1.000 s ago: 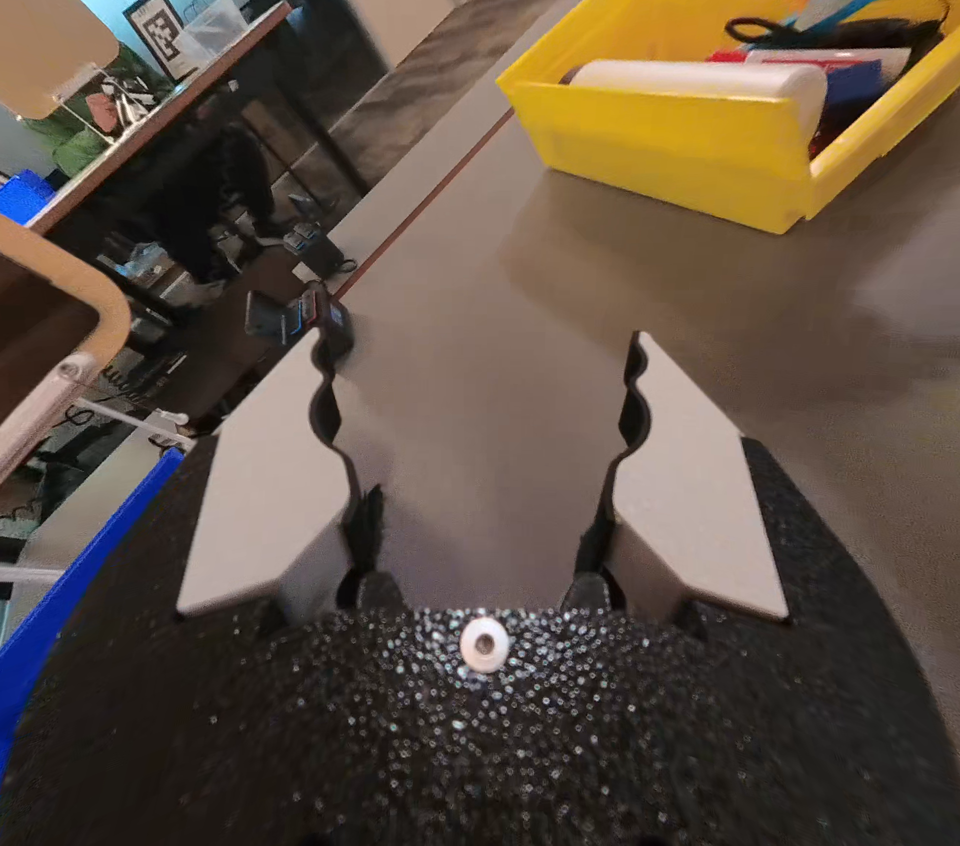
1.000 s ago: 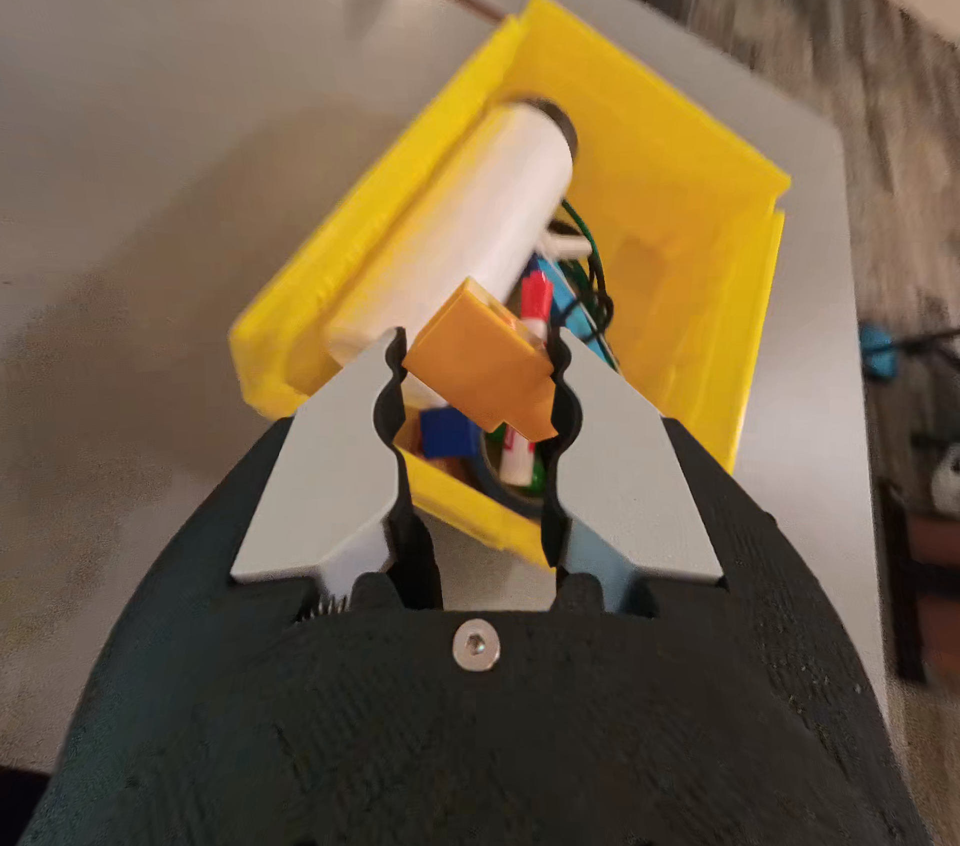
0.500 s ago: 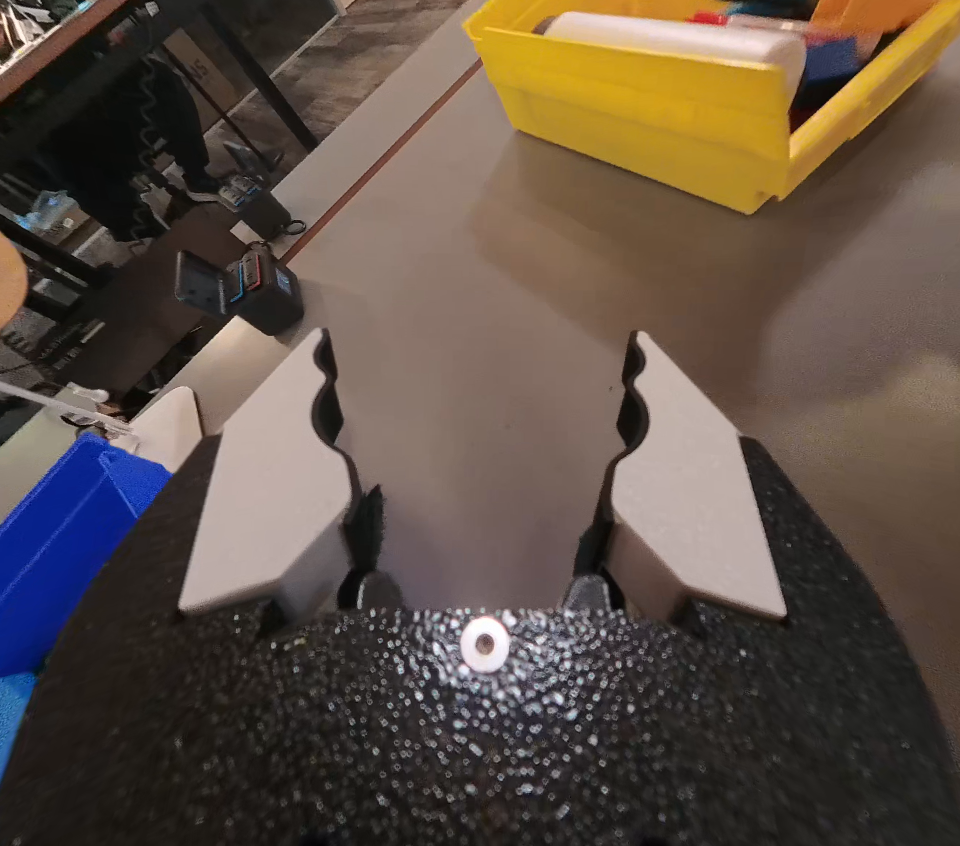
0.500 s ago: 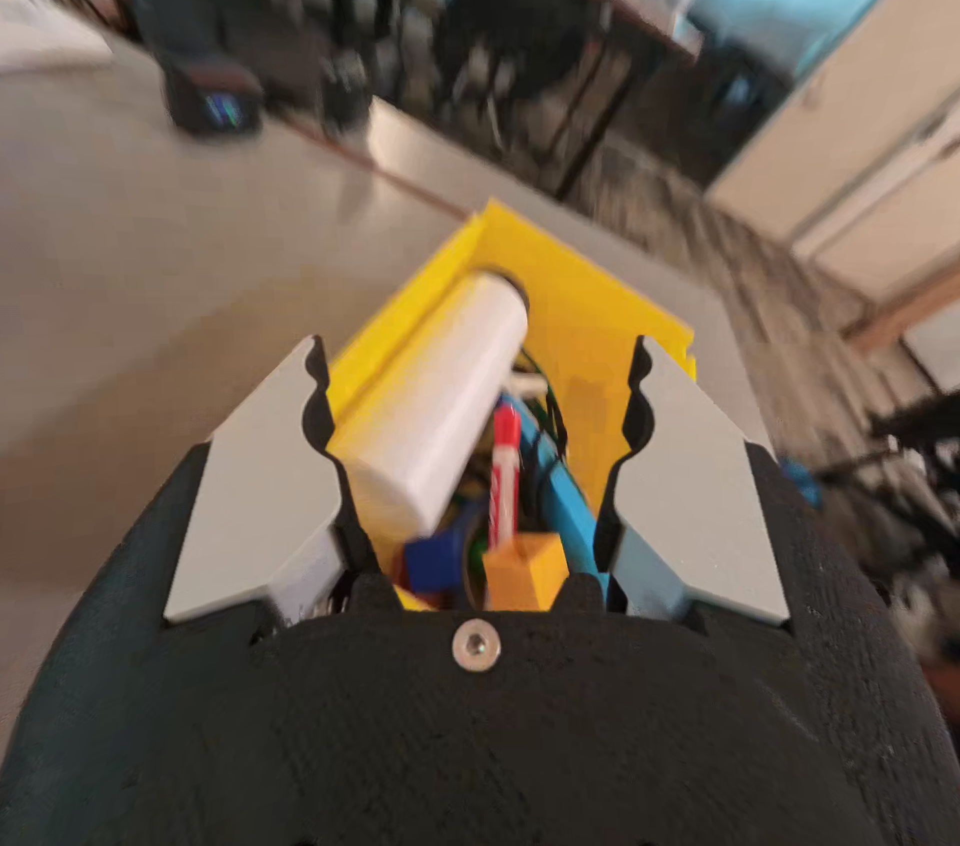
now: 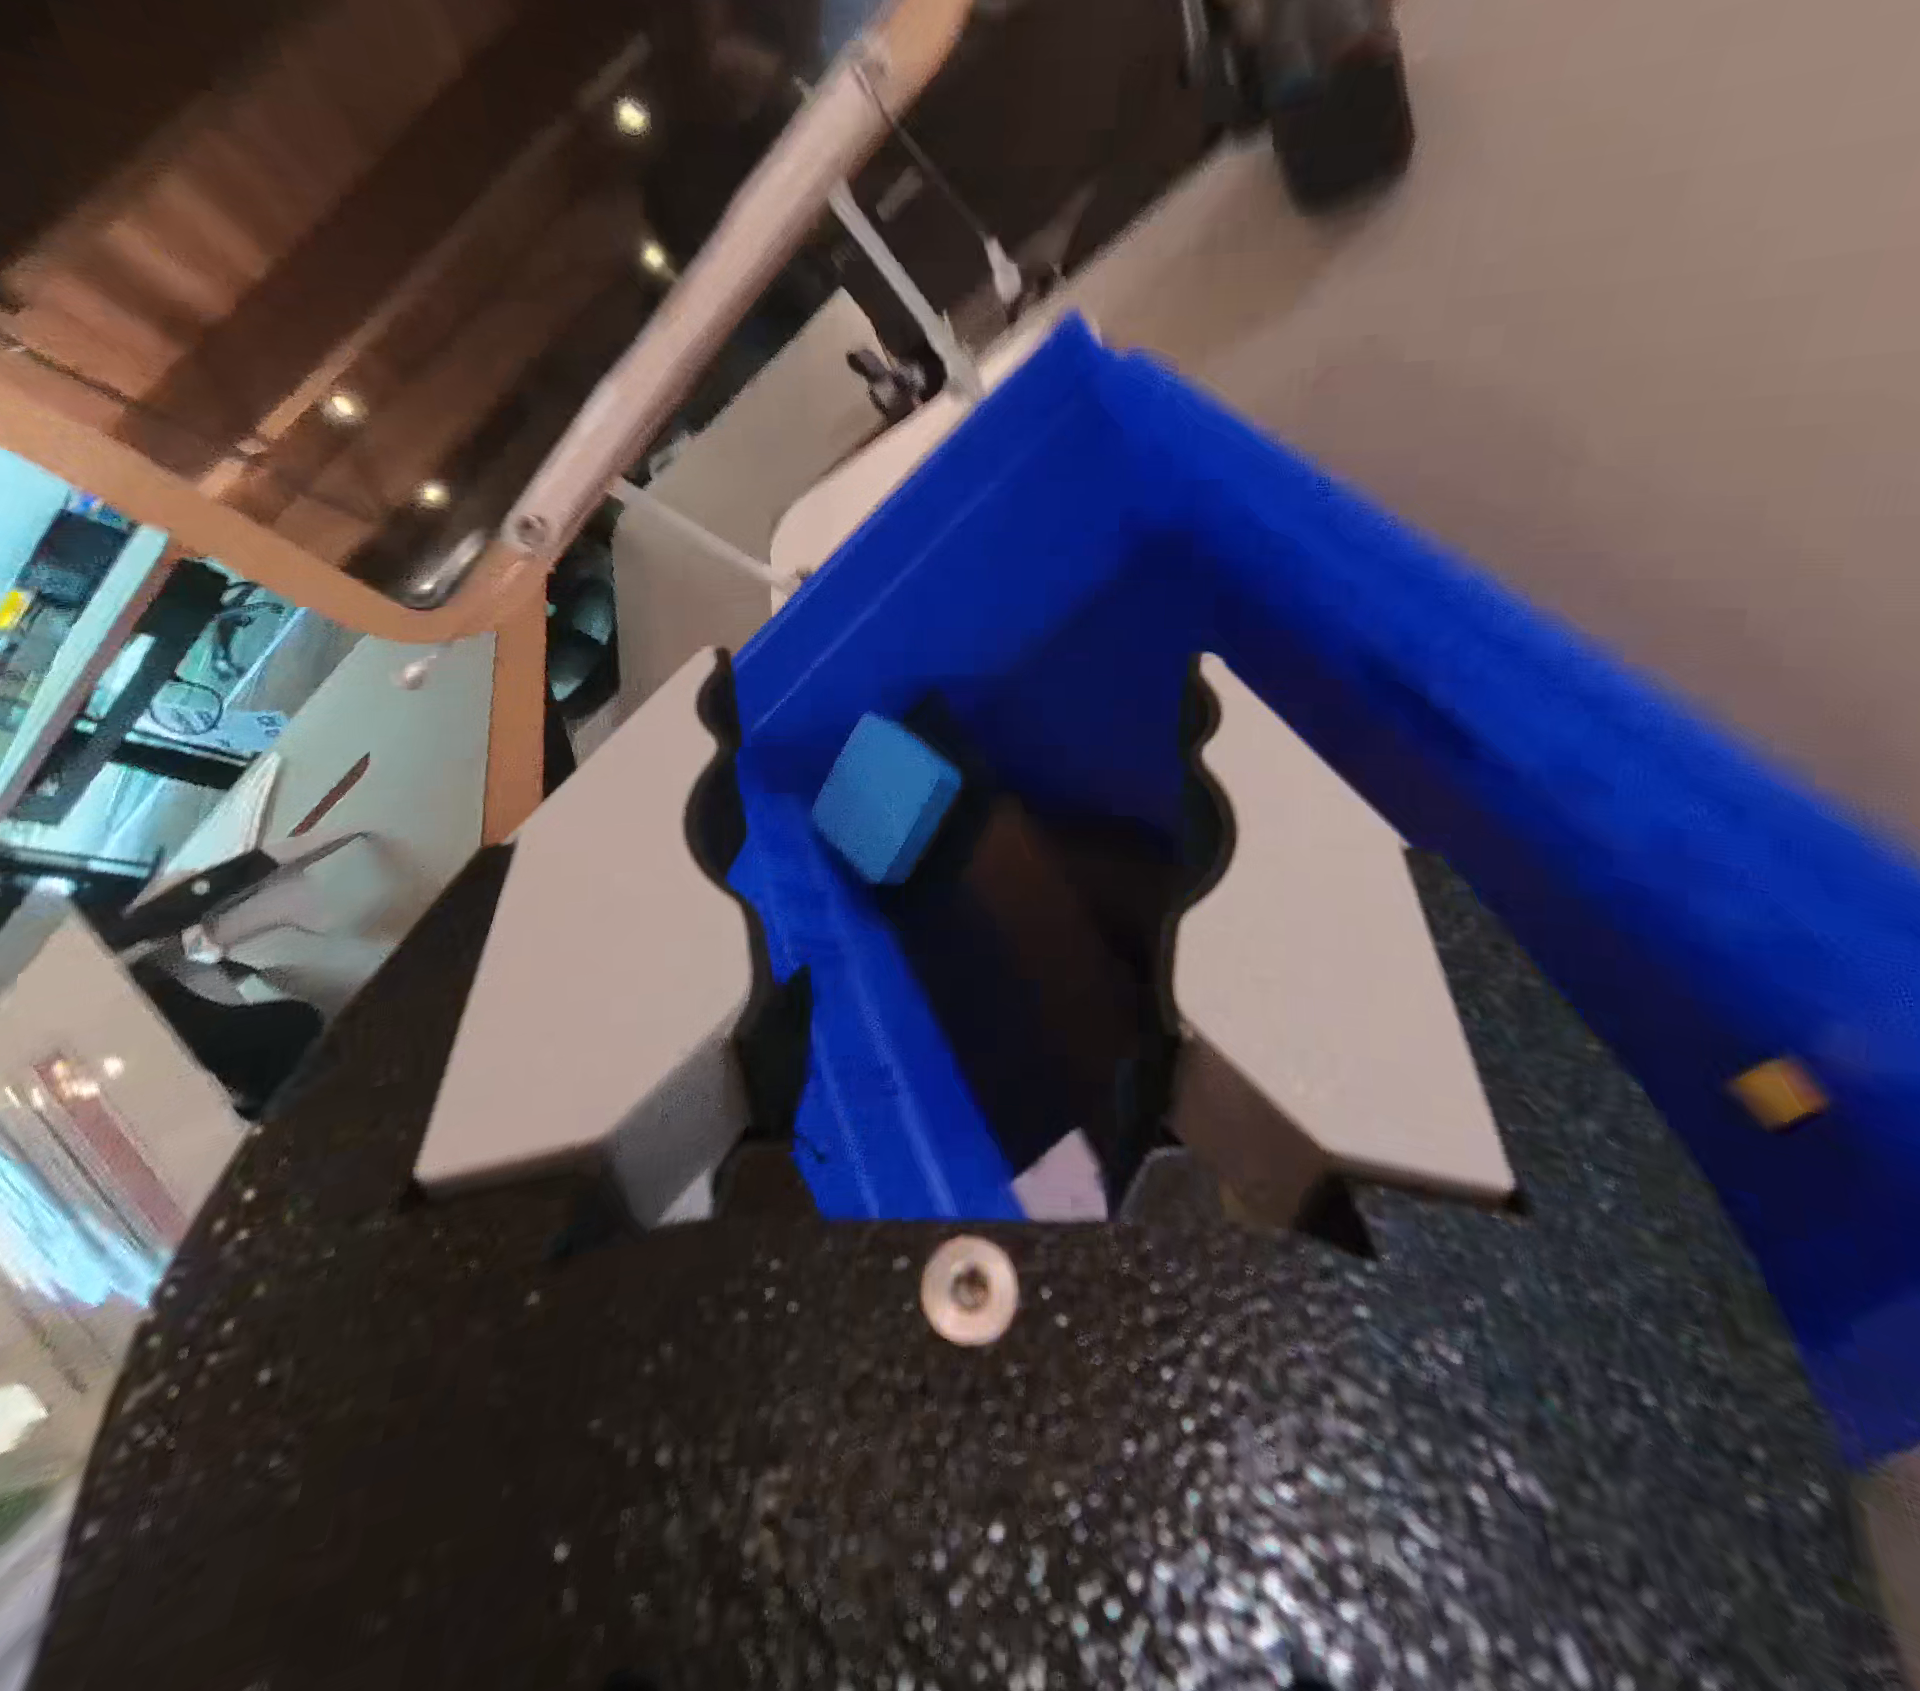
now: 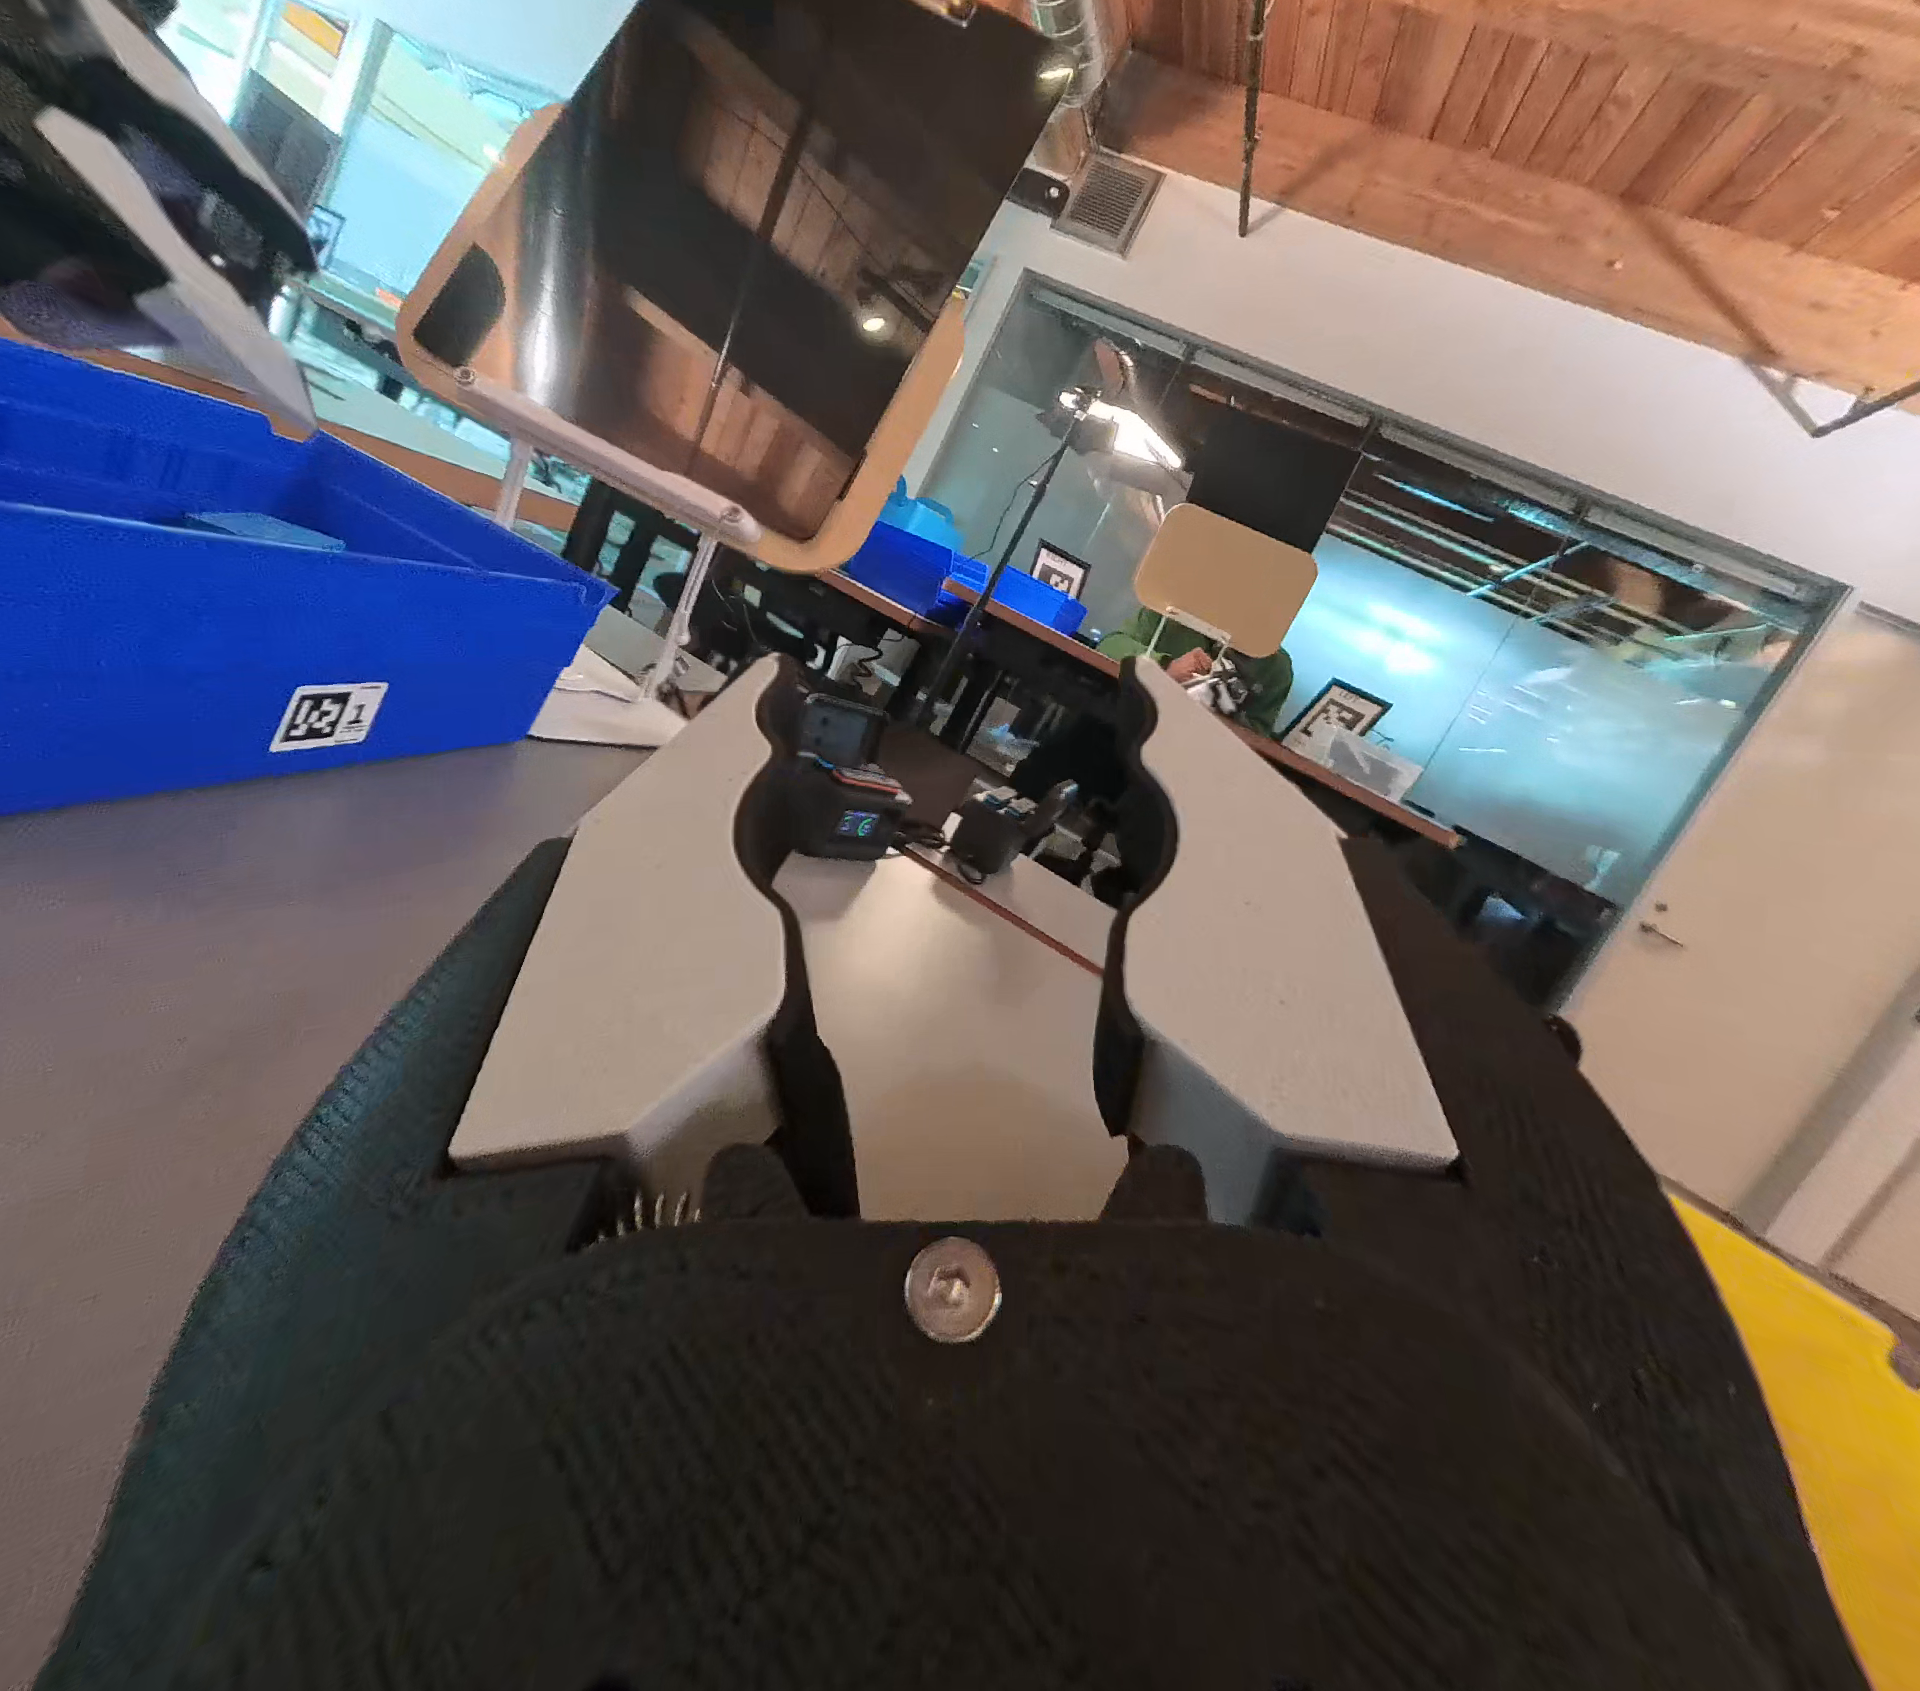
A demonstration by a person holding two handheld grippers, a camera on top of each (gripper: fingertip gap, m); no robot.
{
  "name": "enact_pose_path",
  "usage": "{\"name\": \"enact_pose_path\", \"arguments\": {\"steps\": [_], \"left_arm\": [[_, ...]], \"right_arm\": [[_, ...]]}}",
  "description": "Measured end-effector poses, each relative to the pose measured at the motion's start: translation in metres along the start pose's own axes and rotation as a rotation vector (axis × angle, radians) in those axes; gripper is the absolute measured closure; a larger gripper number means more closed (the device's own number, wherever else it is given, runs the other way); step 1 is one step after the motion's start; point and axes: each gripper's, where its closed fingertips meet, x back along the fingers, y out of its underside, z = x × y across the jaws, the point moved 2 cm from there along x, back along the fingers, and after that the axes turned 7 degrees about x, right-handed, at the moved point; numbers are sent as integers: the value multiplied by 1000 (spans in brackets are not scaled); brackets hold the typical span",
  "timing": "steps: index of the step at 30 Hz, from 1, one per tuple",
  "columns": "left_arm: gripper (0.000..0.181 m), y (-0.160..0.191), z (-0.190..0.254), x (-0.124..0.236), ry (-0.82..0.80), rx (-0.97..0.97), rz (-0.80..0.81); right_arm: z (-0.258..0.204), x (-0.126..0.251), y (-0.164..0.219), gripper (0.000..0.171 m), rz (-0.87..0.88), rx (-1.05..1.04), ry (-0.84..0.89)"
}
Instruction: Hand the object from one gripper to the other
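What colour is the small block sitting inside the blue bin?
Light blue block, paler than the deep blue bin around it; the left wrist view shows it best.

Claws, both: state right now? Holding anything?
Left claw: open, empty, poised over the blue bin with a light blue block inside.
Right claw: open, empty, above the grey table.

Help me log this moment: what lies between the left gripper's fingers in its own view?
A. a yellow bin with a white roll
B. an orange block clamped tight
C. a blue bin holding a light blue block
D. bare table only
C: the left gripper, open and empty, frames the blue bin with a light blue block inside.
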Motion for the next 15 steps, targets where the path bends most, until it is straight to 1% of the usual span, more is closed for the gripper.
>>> {"name": "enact_pose_path", "arguments": {"steps": [1,4,6,8,11,12,15], "left_arm": [[98,12,-5,-11,23,-56,-63],[97,50,-28,-45,11,-226,-295],[99,67,-29,-64,72,-287,-380],[101,83,-33,-79,90,-371,-456],[105,98,-39,-95,70,-487,-519],[111,100,-41,-100,51,-513,-522],[119,98,-45,-109,25,-534,-502]], "right_arm": [[-2,0,4,111,-2,-14,0],[-11,-2,20,111,-35,-38,-8],[-20,-2,31,111,-63,-34,-27],[-27,-3,43,110,-95,-36,-43],[-31,-4,48,111,-107,-44,-59],[-32,-4,48,111,-105,-55,-69],[-35,-5,50,111,-113,-72,-82]]}}
